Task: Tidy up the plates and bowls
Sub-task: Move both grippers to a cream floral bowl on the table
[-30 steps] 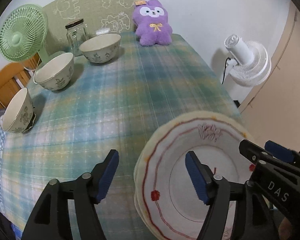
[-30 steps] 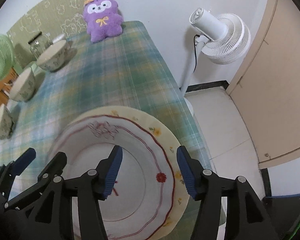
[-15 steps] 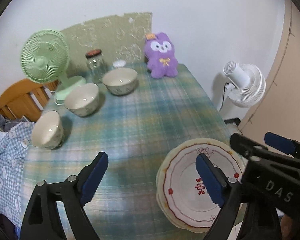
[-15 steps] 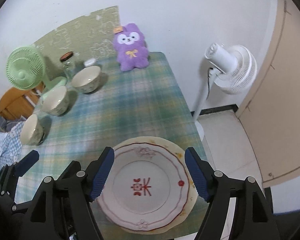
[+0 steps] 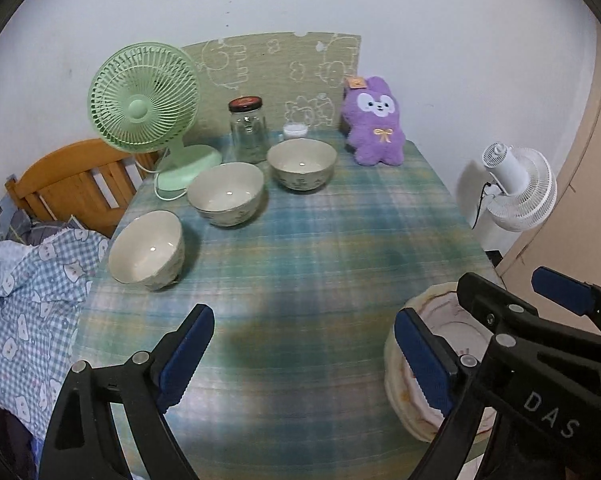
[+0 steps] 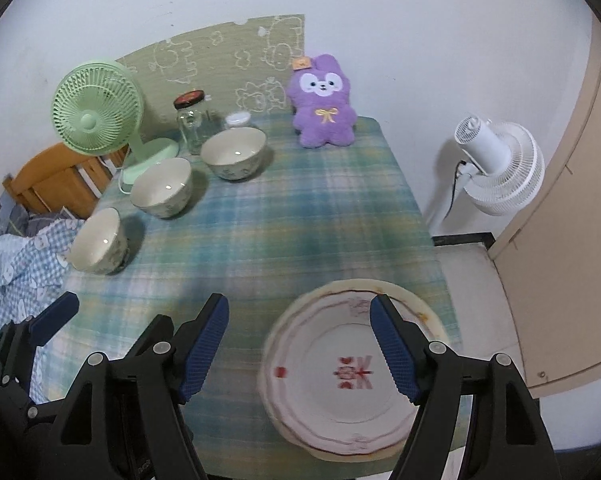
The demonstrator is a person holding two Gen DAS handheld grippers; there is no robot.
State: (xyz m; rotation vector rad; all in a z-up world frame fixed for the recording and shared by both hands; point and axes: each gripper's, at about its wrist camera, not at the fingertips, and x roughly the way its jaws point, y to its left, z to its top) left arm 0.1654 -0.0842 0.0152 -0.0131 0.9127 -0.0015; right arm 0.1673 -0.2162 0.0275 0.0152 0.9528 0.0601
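A stack of cream plates [image 6: 340, 376] with red trim lies at the table's near right corner; it also shows in the left wrist view [image 5: 432, 364], partly hidden by the right gripper. Three cream bowls stand in a row on the left: near [image 5: 146, 250], middle [image 5: 226, 192], far [image 5: 302, 164]; they also show in the right wrist view, near [image 6: 98, 242], middle [image 6: 162, 186], far [image 6: 234, 152]. My left gripper [image 5: 304, 360] is open and empty above the table's near middle. My right gripper [image 6: 300, 350] is open and empty, high over the plates' left edge.
A green desk fan [image 5: 144, 100], a glass jar [image 5: 248, 130], a small white jar [image 5: 295, 131] and a purple plush [image 5: 374, 122] stand along the back of the plaid table [image 5: 340, 240]. A white floor fan [image 6: 496, 168] stands right. Bed linen [image 5: 32, 300] lies left.
Both grippers have risen and pulled back from the plate stack. The whole table and the three bowls have come into view. Both stay open.
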